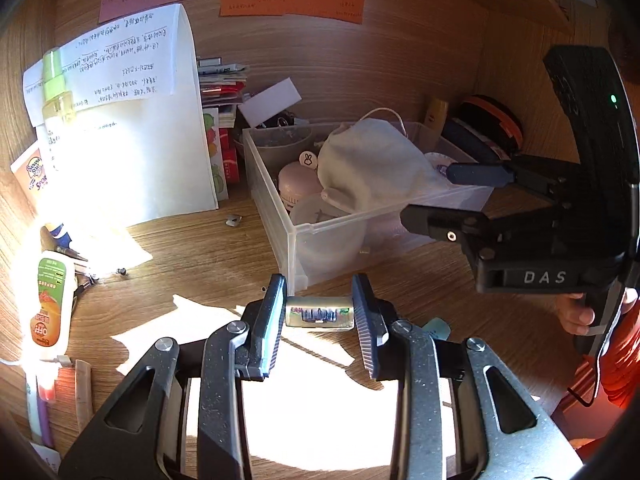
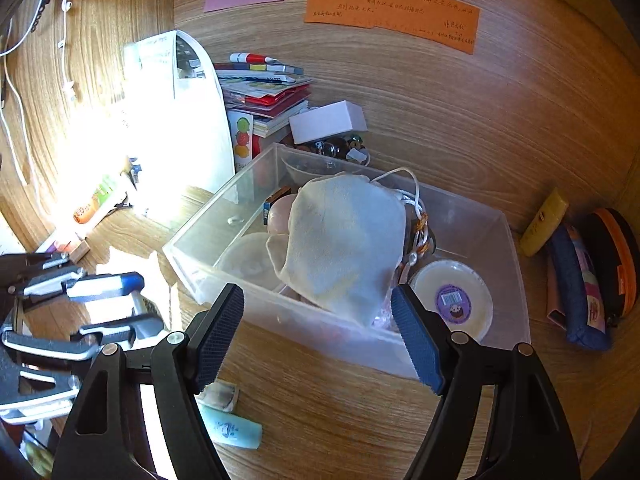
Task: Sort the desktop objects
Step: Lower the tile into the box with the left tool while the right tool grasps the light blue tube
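Left claw: fingers closed on a small silver tube, held crosswise just above the wooden bench, near the front corner of the clear plastic bin. Right claw: spread wide, holding nothing, poised at the bin's near wall (bin contents: cloth pouch, round lidded tub). Pale green tube: lying on the bench beneath the right claw.

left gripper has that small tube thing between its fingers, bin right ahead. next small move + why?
Probably lift it and carry it forward over the clear bin. The left gripper appears shut on the small tube lying on the desk just before the bin's near corner; the right gripper is open, hovering at the bin.
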`<state>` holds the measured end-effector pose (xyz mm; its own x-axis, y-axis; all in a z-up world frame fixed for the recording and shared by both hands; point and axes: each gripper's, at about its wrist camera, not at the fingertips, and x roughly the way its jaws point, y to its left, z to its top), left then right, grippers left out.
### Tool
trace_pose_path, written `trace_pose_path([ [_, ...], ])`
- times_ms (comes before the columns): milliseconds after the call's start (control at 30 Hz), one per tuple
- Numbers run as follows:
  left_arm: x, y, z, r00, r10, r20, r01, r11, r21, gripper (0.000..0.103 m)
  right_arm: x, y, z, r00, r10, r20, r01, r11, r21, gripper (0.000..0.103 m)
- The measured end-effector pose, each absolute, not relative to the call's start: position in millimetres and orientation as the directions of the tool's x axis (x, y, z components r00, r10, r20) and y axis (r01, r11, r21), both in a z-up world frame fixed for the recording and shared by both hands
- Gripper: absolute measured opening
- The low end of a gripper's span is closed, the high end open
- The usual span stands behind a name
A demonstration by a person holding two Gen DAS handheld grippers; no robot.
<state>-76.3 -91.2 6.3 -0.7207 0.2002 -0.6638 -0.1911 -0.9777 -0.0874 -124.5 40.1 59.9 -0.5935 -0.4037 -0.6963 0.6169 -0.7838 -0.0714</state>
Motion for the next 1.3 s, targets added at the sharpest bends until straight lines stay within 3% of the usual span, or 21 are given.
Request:
trace_pose_path([
  [367, -98.7, -92.1, 43.8, -0.779, 0.192, -0.597, -0.183, -0.98, -0.076, 0.033, -84.3, 51.9, 21.6, -0.48, -0.433, -0.763, 0.642, -0.766, 0.031, 0.078],
  [733, -140.3, -76.2, 44.2, -0.769, 0.205, -0.606, -0.204, -0.976, -0.071, 0.033, -60.5, 35.0, -12.6, -0.372, -0.427, -0.824, 0.666, -0.741, 0.084, 0.08],
  [1100, -159.1, -76.0, 17.7, -0.727, 0.2, -0.657, -0.202, -0.977, -0.074, 0.033, -51.6, 19.2, -15.8, -0.43, -0.381, -0.818, 0.67, -0.742, -0.007, 0.081],
  [1300, -155.2, -76.2, 17.4, -0.732, 0.192, -0.654, -0.205, -0.977, -0.057, 0.033, -56.6, 18.5, -15.0, -0.443, -0.378, -0.813, 0.654, -0.756, -0.005, 0.076],
])
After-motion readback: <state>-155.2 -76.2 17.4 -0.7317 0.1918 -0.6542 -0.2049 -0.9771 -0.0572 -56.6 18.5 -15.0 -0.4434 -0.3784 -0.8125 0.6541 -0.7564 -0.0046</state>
